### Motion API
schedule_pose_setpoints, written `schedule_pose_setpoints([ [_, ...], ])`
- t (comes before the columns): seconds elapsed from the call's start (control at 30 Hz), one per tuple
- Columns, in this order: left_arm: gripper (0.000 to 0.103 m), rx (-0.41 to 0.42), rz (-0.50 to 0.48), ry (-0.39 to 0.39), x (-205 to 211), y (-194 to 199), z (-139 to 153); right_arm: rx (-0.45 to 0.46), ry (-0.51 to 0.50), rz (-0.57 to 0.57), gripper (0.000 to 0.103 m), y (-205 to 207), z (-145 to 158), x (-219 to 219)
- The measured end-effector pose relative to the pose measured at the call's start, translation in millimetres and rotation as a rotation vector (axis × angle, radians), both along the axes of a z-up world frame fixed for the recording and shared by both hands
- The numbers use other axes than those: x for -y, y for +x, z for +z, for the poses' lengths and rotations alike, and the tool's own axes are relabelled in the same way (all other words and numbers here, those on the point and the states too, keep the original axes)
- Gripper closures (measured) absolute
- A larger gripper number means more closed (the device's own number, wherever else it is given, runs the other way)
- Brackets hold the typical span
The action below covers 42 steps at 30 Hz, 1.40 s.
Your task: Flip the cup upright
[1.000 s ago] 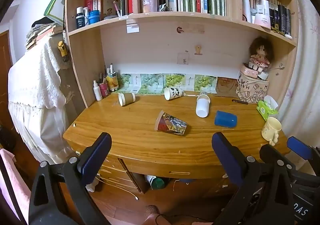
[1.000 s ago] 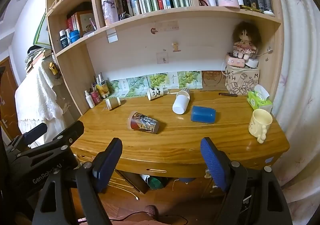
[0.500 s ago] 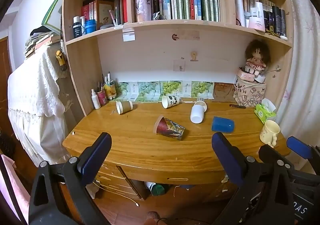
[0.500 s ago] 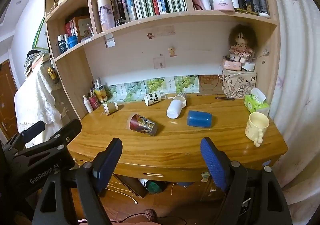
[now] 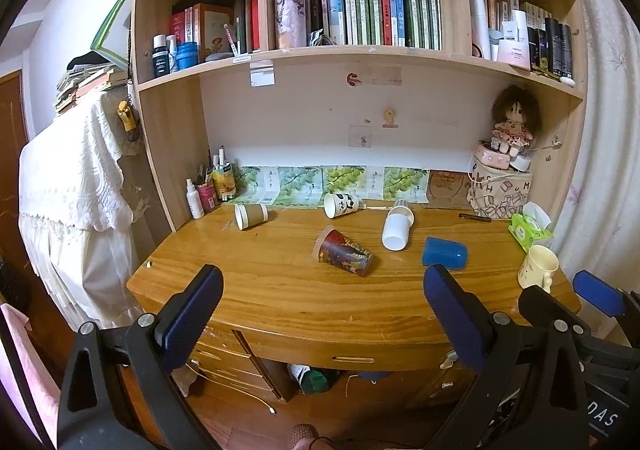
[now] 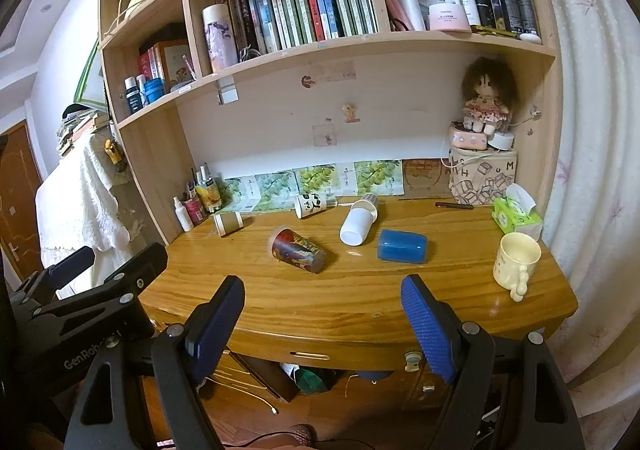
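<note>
Here a glossy wooden desk (image 5: 280, 290) carries several tipped cups. The printed cup (image 5: 344, 252), a tapered cone in dark red and blue, lies on its side at centre frame, its long axis running from upper left to lower right, rim toward the upper left. Both the left gripper (image 5: 320, 314) and right gripper (image 6: 322, 324) gape wide, blue pads bare.
</note>
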<state>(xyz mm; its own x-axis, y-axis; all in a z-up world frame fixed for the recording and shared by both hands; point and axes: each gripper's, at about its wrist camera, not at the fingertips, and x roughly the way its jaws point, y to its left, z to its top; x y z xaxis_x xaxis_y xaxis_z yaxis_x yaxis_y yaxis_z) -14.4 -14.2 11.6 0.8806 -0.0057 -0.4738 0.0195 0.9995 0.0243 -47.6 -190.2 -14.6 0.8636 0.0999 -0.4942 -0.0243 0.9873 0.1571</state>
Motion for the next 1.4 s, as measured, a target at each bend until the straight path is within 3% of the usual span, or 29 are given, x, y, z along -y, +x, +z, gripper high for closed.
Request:
schedule_pose_setpoints([
  [0.73, 0.002, -0.087, 0.020, -0.034, -12.2, 1.5, -14.6, -0.019, 0.023, 0.012, 0.022, -5.8, -5.5, -6.4],
  [0.97, 0.002, -0.127, 0.014, -0.058, -11.4, 13.2, -18.9, -0.056, 0.021, 0.011, 0.022, 3.1, -8.6, -3.8],
  [1.4, 0.002, -0.208, 0.011, -0.033, -1.7, 52.9, -31.6, -0.128, 0.060, 0.005, 0.022, 38.9, -19.7, 4.5],
])
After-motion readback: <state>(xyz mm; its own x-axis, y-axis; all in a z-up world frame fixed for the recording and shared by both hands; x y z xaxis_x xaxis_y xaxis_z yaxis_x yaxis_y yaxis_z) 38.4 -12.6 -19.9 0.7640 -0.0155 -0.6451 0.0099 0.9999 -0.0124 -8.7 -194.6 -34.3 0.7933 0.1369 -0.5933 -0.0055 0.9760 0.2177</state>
